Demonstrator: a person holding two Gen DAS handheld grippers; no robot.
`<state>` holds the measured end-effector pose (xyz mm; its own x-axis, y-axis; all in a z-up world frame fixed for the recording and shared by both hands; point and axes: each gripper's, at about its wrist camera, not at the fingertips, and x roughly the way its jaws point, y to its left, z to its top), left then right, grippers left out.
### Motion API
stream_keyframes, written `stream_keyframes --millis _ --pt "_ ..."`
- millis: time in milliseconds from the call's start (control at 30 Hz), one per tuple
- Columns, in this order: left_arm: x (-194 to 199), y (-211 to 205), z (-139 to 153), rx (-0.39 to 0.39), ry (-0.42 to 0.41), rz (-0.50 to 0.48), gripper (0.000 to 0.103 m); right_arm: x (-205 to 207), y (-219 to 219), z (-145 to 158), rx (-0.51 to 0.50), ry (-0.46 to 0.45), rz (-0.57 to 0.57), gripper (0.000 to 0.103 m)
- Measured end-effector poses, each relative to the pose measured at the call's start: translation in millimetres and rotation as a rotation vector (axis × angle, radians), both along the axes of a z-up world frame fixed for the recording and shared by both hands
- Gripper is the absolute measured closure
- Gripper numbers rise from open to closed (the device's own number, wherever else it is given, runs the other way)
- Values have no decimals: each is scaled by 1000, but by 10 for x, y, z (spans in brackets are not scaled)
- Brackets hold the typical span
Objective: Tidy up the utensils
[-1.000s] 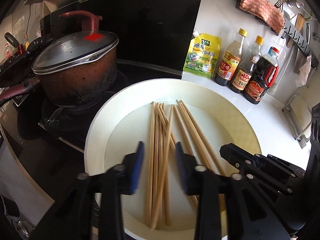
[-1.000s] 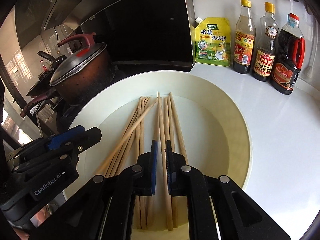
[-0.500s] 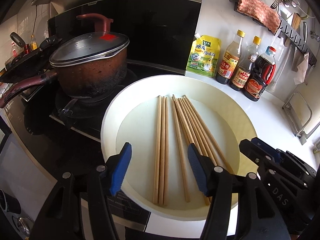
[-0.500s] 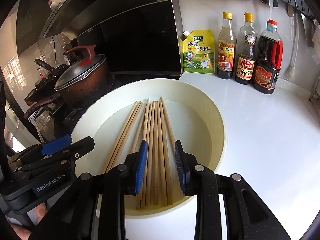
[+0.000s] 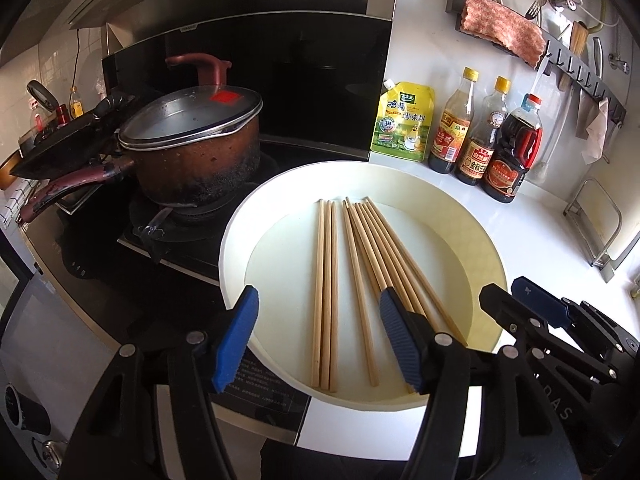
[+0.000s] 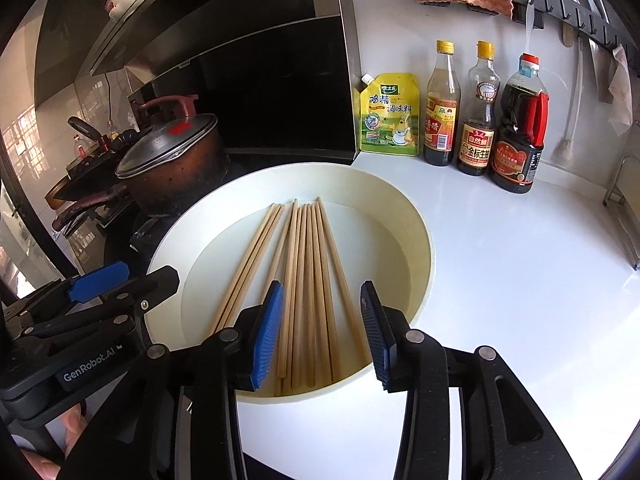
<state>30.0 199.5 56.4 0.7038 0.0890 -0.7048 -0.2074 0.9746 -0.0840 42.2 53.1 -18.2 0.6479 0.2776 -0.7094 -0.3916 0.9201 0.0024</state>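
Observation:
Several wooden chopsticks (image 5: pixel 352 264) (image 6: pixel 308 272) lie side by side, roughly parallel, on the floor of a wide cream basin (image 5: pixel 472 220) (image 6: pixel 420 232) on the white counter. My left gripper (image 5: pixel 320 340) hovers over the basin's near rim. Its blue-padded jaws stand wide and are opening, with no chopstick pressed between the pads. My right gripper (image 6: pixel 320 332) hangs over the near rim too, jaws opening, the pads clear of the chopsticks below. Each gripper shows at the edge of the other's view: the right gripper (image 5: pixel 536 312) and the left gripper (image 6: pixel 100 284).
A scorched brown pot (image 5: pixel 192 148) with a steel lid sits on the black stove (image 5: pixel 120 256) left of the basin, pan handles beside it. A yellow seasoning pouch (image 5: pixel 402 122) and three sauce bottles (image 5: pixel 480 140) line the back wall. A hook rail with a pink cloth (image 5: pixel 500 20) hangs above. A wire rack (image 5: pixel 600 232) stands at the right.
Both grippers drew back toward the basin's near rim and rose a little. The right jaws went from nearly shut around a chopstick to apart; the left jaws spread wider. The chopsticks now lie straighter.

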Motion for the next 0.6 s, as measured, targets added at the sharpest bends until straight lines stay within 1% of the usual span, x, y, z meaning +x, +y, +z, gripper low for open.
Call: stream_keyframes --millis 167,300,600 --pt "-51 -27 -11 2 7 2 40 -44 -37 -1 1 -2 -10 61" --pt "-84 -38 -2 7 6 9 38 -59 -79 12 7 -3 -19 61" --pt "-156 -55 73 22 -21 19 34 -116 -118 61 17 -14 -21 56"
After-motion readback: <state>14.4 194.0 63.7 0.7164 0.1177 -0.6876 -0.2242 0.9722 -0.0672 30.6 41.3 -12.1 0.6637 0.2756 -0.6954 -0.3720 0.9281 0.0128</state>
